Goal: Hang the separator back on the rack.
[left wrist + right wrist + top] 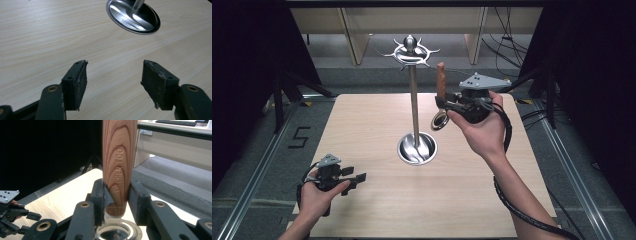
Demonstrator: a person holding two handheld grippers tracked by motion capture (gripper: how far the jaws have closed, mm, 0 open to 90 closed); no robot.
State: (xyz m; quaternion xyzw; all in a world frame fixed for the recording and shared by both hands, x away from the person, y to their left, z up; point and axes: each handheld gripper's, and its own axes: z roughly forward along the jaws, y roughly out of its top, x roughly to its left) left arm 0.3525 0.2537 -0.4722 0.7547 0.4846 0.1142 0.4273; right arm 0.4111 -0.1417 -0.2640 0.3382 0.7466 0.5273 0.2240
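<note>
The right gripper (pixel 116 195) squeezes the wooden handle (pixel 119 157) of a kitchen tool, held up at 2 o'clock from the stand's metal base (pixel 417 148). The tool's shiny end (pixel 440 120) is hard to make out. The left gripper (pixel 113 82) is wide open and holds nothing, at 7 o'clock over the table (pixel 462 200).

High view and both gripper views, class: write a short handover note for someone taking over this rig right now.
Right gripper: shut on the wooden-handled kitchen tool, handle up, metal end hanging below, held above the table beside the stand's pole.
Left gripper: open, nothing between the jaws, low over the table's near left.
Utensil stand: upright mid-table, its top hooks bare.
Done: tool picked up.
Left: probably hanging it on a hook.
</note>
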